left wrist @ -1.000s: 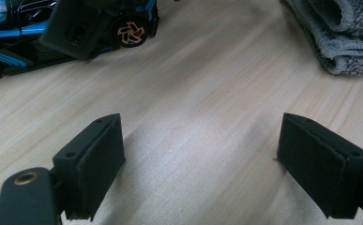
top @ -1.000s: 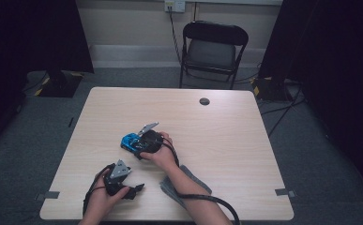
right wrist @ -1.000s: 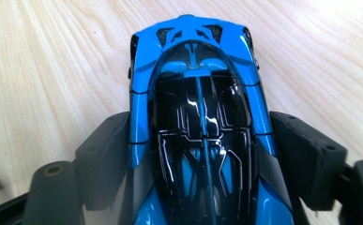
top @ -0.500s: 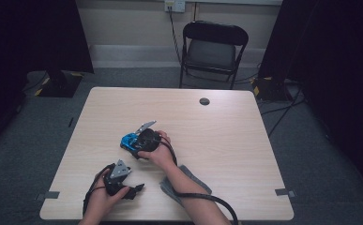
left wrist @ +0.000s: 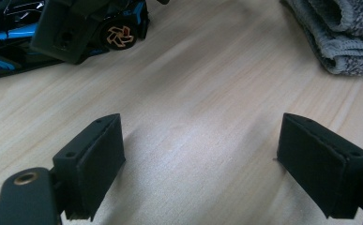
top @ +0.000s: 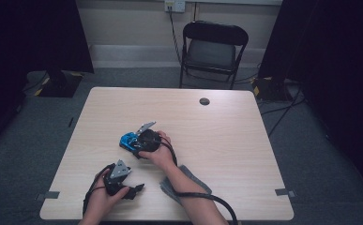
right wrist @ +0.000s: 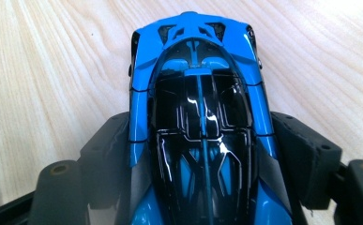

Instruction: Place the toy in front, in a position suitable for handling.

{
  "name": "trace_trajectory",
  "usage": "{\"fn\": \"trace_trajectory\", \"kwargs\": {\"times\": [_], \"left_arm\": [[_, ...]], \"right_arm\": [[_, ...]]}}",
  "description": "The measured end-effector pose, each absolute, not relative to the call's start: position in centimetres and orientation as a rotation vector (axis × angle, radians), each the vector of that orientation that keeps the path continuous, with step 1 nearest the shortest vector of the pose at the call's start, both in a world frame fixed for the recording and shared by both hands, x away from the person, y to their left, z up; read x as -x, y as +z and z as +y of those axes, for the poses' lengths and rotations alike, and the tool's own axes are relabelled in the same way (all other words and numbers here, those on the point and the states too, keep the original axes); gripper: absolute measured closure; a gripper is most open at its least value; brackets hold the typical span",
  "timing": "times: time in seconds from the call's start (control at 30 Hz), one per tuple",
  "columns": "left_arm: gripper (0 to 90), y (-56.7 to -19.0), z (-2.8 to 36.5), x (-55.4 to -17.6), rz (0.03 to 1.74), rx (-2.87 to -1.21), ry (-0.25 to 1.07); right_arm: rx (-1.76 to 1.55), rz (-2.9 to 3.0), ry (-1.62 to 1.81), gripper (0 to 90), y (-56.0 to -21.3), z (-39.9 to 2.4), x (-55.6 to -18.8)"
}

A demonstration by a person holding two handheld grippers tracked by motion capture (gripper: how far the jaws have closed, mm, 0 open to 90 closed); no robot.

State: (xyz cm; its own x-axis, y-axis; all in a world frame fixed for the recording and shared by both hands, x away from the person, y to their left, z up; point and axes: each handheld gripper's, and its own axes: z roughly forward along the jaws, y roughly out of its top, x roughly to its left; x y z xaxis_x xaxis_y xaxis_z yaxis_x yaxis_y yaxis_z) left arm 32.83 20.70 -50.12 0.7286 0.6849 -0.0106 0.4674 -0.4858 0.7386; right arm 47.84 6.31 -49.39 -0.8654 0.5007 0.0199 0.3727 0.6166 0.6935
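Near the middle of the surface (top: 216, 126), a little left of centre, the blue toy car (right wrist: 200, 126) sits between the jaws of the right hand-held gripper (right wrist: 200, 164), which have just been closing in along its flanks, though I cannot tell whether the pads press yet. The grip will likely go best squeezed evenly on the body sides, clear of the wheels. The left hand-held gripper (left wrist: 202, 164) rests spread and empty near the front edge beside a folded grey cloth (top: 188, 185); no container is here.
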Motion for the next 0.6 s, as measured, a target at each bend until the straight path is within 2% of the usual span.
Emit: {"fn": "trace_trajectory", "kwargs": {"times": [0.6], "left_arm": [[14.6,-50.1,20.7,-32.8,0.867,-2.174,0.37]], "right_arm": [[-0.692,2.655,1.081,27.5,-47.7,5.0,-48.1]]}}
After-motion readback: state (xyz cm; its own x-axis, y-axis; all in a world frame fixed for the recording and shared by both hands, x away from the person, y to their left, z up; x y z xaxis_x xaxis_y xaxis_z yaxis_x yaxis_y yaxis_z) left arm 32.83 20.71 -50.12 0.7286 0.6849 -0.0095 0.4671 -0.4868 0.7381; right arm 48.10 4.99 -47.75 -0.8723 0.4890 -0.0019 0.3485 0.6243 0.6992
